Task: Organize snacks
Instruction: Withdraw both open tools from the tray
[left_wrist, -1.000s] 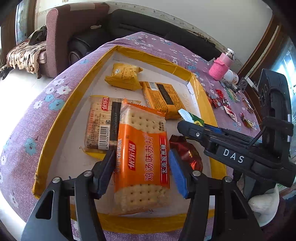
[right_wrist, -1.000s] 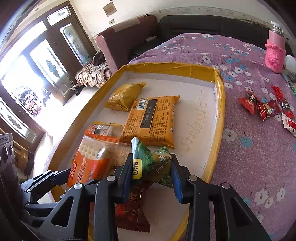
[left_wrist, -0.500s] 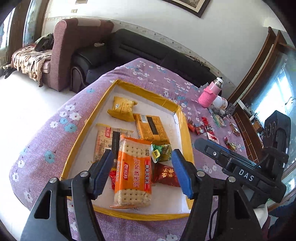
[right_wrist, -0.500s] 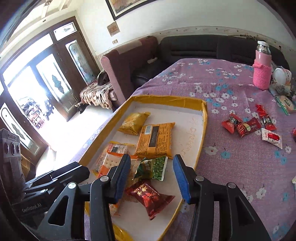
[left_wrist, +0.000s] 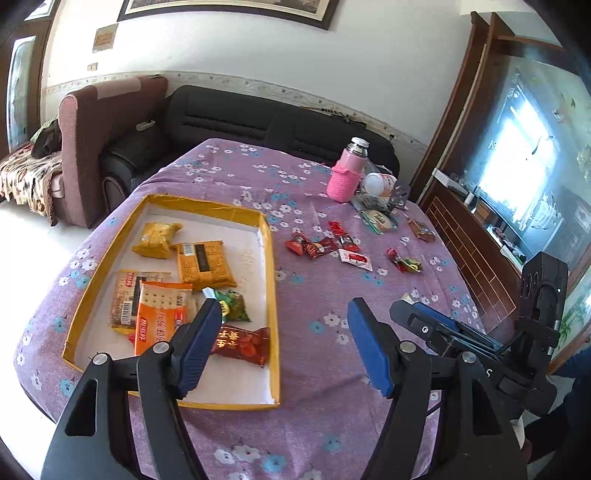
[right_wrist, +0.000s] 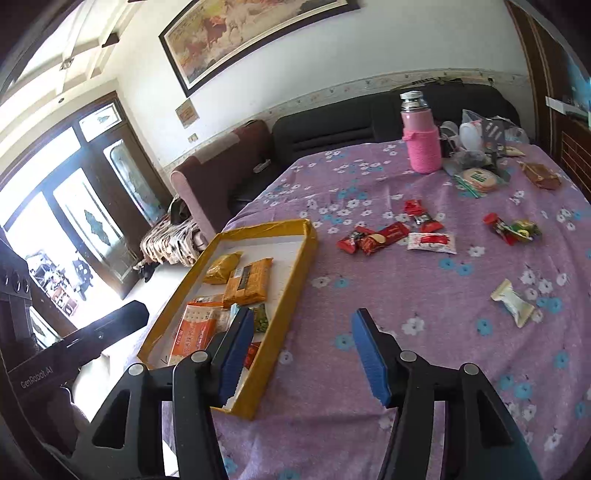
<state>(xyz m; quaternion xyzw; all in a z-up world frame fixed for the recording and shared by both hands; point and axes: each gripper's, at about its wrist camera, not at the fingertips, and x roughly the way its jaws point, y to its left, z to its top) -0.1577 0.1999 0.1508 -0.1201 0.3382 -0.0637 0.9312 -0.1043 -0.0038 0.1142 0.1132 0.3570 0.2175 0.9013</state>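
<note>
The shallow yellow-rimmed cardboard tray (left_wrist: 271, 291) with a white floor lies ahead and to the left of both claws, on the purple flowered tablecloth (left_wrist: 325, 369). In it lie an orange packet of soda crackers (left_wrist: 160, 317), a second, paler cracker packet (left_wrist: 127, 299) just left of it, a dark red foil snack pack (left_wrist: 242, 345), a green pea pack (left_wrist: 232, 304), a flat orange biscuit pack (left_wrist: 203, 264) and a small yellow pouch (left_wrist: 157, 240) farthest off.

The left gripper (left_wrist: 284, 347) hangs above the tray's near right corner, blue pads spread wide, nothing between them. The right gripper (right_wrist: 303, 350) hovers just right of the tray's near rim (right_wrist: 291, 291), likewise wide apart and empty.

Ahead and to the right, loose red-wrapped sweets (right_wrist: 391, 234) are scattered on the cloth; a white wrapped sweet (right_wrist: 515, 302) lies nearer, on the right. Farther off stands a pink flask in a knitted sleeve (right_wrist: 423, 142).
</note>
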